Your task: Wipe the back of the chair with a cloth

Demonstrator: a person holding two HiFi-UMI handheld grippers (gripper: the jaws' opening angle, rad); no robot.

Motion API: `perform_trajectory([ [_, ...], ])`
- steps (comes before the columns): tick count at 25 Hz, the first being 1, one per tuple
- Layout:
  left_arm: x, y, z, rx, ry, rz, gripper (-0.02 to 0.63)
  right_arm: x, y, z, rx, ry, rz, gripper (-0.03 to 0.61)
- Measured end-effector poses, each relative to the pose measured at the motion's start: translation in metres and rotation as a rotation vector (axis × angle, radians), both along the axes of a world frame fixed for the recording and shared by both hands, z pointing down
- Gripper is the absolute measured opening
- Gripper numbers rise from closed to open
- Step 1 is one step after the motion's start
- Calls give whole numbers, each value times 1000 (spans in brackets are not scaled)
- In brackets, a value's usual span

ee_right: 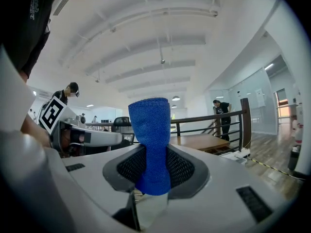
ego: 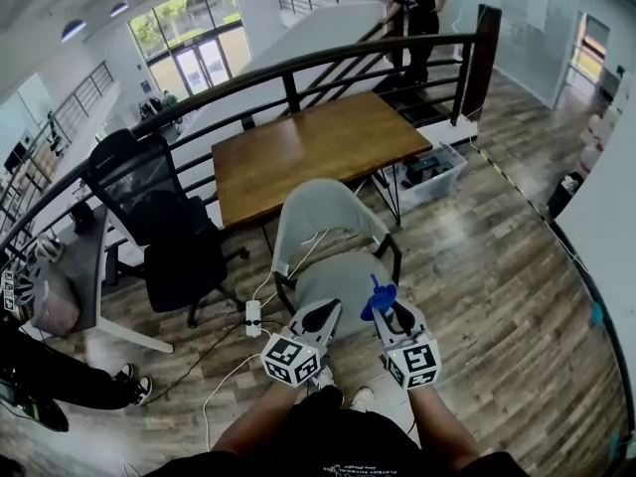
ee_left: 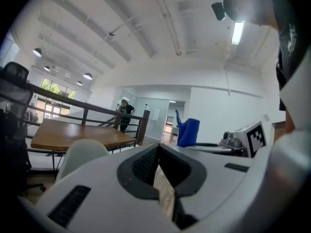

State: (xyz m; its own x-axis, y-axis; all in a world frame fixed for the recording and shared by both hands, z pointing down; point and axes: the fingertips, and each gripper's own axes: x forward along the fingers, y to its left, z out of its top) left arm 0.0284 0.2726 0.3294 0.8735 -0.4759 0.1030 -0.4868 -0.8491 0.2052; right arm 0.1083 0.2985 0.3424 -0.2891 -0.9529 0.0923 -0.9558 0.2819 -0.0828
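A pale grey shell chair (ego: pixel 325 214) stands just in front of me, its back toward the wooden table and its seat (ego: pixel 343 278) toward me. My right gripper (ego: pixel 391 310) hovers over the seat's near right edge, shut on a blue cloth (ego: pixel 379 298) that sticks up between its pads (ee_right: pixel 151 130). My left gripper (ego: pixel 318 318) hangs beside it over the seat's near left edge, jaws together with nothing in them. In the left gripper view the chair's back (ee_left: pixel 80 154) shows low at the left and the blue cloth (ee_left: pixel 188 131) to the right.
A wooden table (ego: pixel 318 147) stands behind the chair against a dark railing (ego: pixel 298 68). A black office chair (ego: pixel 159 217) is at the left. A clear plastic bin (ego: pixel 434 172) sits right of the table. A power strip (ego: pixel 252 318) and cables lie on the floor. A person (ego: pixel 412 13) stands by the stairs.
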Motion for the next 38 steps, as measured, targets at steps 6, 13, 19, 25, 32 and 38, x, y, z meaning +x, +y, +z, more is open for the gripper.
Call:
perform_trajectory([
  [6, 7, -30, 7, -5, 4, 4, -3, 3, -39, 9, -26, 6, -9, 124],
  [13, -5, -89, 5, 16, 8, 12, -3, -11, -104, 3, -25, 25, -6, 124],
  [19, -27, -140, 12, 17, 10, -3, -2, -39, -157, 19, -86, 34, -37, 124],
  [25, -47, -185, 14, -6, 24, -39, -3, -68, -200, 28, -134, 41, -96, 124],
  [32, -63, -219, 35, -39, 28, -157, -3, -82, -231, 37, -143, 64, -158, 124],
  [38, -59, -257, 48, -50, -3, -252, -3, -70, -269, 51, -153, 46, -190, 124],
])
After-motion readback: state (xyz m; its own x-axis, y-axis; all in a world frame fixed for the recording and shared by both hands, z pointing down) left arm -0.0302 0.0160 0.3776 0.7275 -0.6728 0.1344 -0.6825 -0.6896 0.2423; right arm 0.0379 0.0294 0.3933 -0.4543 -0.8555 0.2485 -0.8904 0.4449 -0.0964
